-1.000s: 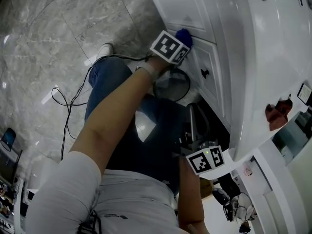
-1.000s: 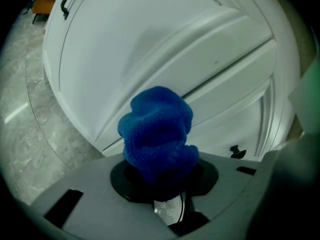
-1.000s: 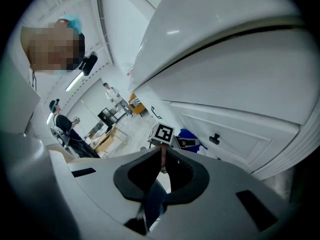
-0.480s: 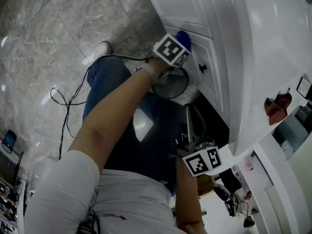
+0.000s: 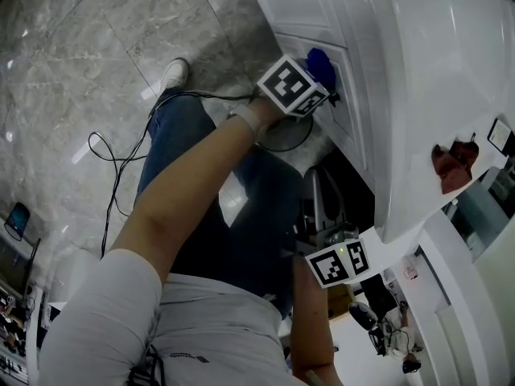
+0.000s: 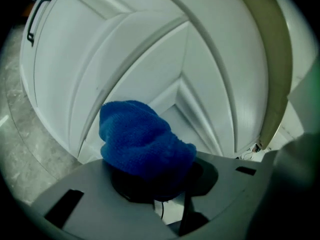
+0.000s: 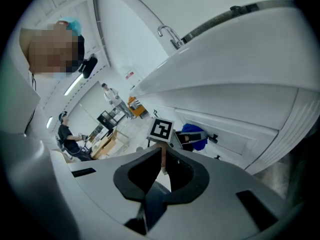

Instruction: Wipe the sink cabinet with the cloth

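My left gripper (image 5: 310, 79) is shut on a blue cloth (image 5: 320, 64) and holds it against the white sink cabinet door (image 5: 354, 111), just above a small dark knob (image 5: 333, 97). In the left gripper view the blue cloth (image 6: 142, 139) bulges out of the jaws in front of the recessed door panel (image 6: 165, 74). My right gripper (image 5: 320, 215) hangs lower, under the sink's edge, shut with nothing in it. The right gripper view looks past its closed jaws (image 7: 162, 166) at the blue cloth (image 7: 194, 136) and the left gripper's marker cube (image 7: 161, 129).
A black cable (image 5: 113, 159) loops over the grey marble floor beside the person's leg and white shoe (image 5: 173, 75). A round dark ring (image 5: 286, 131) lies by the cabinet base. A red object (image 5: 451, 163) sits on the counter. The faucet (image 7: 170, 34) rises above the basin.
The left gripper has slid the blue cloth along the cabinet door, closer to the knob. The right gripper has hardly moved.
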Demonstrator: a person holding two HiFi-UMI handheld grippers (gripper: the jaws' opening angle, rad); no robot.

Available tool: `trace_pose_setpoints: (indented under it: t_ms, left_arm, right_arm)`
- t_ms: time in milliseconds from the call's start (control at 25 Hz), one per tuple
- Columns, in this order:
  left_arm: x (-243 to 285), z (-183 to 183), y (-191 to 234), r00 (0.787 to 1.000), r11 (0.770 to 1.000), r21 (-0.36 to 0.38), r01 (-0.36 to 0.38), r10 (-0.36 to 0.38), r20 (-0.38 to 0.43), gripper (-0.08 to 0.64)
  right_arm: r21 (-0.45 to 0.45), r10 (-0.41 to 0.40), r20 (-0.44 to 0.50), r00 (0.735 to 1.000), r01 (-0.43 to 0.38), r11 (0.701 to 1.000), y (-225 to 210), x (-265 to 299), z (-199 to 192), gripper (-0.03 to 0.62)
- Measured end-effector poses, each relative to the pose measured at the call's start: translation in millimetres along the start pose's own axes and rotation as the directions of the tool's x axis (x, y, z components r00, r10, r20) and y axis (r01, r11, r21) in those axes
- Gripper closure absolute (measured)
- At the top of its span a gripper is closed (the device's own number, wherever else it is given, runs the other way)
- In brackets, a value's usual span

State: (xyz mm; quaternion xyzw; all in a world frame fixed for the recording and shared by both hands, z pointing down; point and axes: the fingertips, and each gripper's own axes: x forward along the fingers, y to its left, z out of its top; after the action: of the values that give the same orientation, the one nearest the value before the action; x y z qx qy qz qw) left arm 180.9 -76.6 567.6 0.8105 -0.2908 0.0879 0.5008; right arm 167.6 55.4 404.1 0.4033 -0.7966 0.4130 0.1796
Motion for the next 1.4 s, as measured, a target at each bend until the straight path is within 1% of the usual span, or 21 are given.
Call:
trace_pose_setpoints:
  t_ms: [200, 400, 600, 800, 920, 1080, 1240, 1320, 1400]
  left_arm:
    - [-11.7, 11.6, -29.7, 1.000, 0.999, 0.053, -0.006, 0.005, 0.007, 0.449]
    - [-25.7, 15.2, -44.9, 0.999, 0.998, 0.057, -0.041, 0.040, 0.007, 0.451]
    - [-39.4, 24.8, -64.7, 0.998, 0.998, 0.040, -0.055, 0.054, 0.030, 0.453]
    - [-38.3, 23.6, -77.9, 0.998, 0.996, 0.068, -0.060, 0.059, 0.018, 0.453]
    - [-33.7, 19.0, -80.6, 0.998, 0.995, 0.079, -0.062, 0.062, 0.007, 0.454]
    - [-25.1, 12.5, -84.8, 0.999, 0.997, 0.064, -0.043, 0.043, 0.002, 0.454]
    - [-14.6, 0.6, -83.9, 0.999, 0.998, 0.042, -0.050, 0.050, -0.009, 0.456]
    - [-10.7, -4.2, -79.3, 0.998, 0.997, 0.043, -0.066, 0.066, -0.010, 0.456]
    - [-13.0, -3.6, -67.8, 0.994, 0.992, 0.059, -0.111, 0.112, -0.004, 0.456]
  right_arm:
    - [0.018, -0.002, 0.016, 1.000, 0.001, 1.000, 0.8, -9.8, 9.7, 0.554]
    - [0.039, 0.001, 0.017, 1.000, -0.002, 0.999, 8.1, -18.3, 14.1, 0.554]
    - [0.053, 0.008, -0.001, 1.000, -0.008, 0.999, 15.7, -30.7, 15.4, 0.554]
    - [0.072, 0.015, -0.003, 1.000, -0.014, 0.997, 14.2, -33.7, 12.8, 0.554]
    - [0.068, 0.023, 0.002, 1.000, -0.023, 0.997, 13.2, -34.0, 13.7, 0.554]
    - [0.062, 0.029, -0.001, 1.000, -0.028, 0.998, 4.5, -35.6, 12.0, 0.554]
    - [0.043, 0.040, -0.021, 0.999, -0.039, 0.998, -2.9, -35.8, 5.6, 0.554]
    - [0.036, 0.044, -0.028, 0.999, -0.043, 0.998, -5.9, -35.2, 2.6, 0.554]
    - [0.035, 0.050, -0.032, 0.998, -0.049, 0.998, -8.5, -33.8, -0.2, 0.554]
